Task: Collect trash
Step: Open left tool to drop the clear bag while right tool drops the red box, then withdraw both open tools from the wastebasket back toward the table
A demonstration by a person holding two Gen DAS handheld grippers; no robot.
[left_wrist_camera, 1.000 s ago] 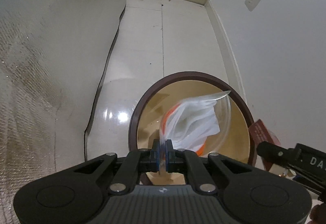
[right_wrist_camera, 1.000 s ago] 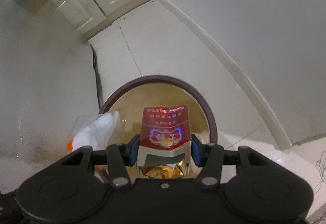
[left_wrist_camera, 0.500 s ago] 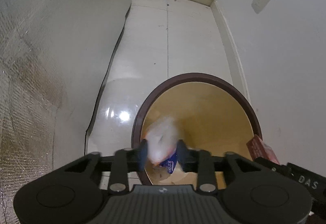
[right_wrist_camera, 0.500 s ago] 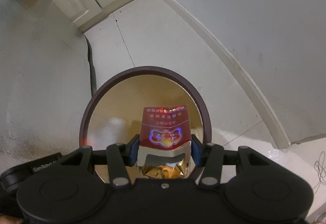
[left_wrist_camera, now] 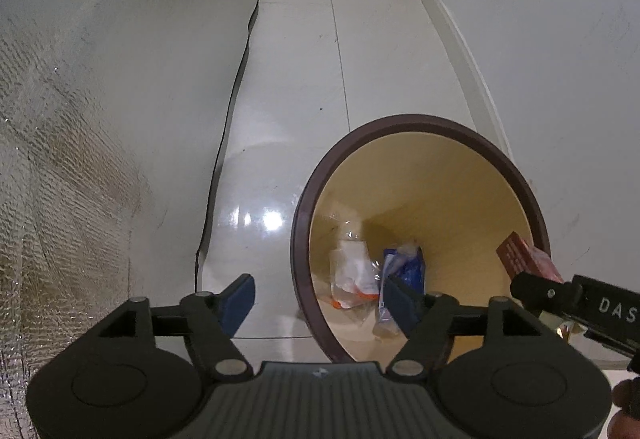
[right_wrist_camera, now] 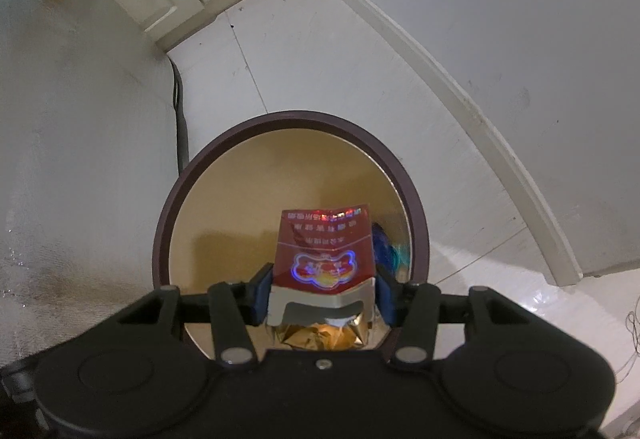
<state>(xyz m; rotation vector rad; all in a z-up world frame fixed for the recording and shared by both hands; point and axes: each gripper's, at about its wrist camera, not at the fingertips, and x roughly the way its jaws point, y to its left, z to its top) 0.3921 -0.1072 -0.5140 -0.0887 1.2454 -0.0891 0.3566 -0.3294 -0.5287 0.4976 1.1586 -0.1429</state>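
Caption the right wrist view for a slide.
Right gripper holds a red carton over the open bin.

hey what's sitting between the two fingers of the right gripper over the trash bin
A red box, clamped between the fingers of the right gripper above the bin; the right wrist view shows it.

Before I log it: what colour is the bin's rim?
Dark brown rim, tan inside; clearest in the right wrist view.

Left gripper jaws opening, empty; right gripper clamped, both downward-angled.
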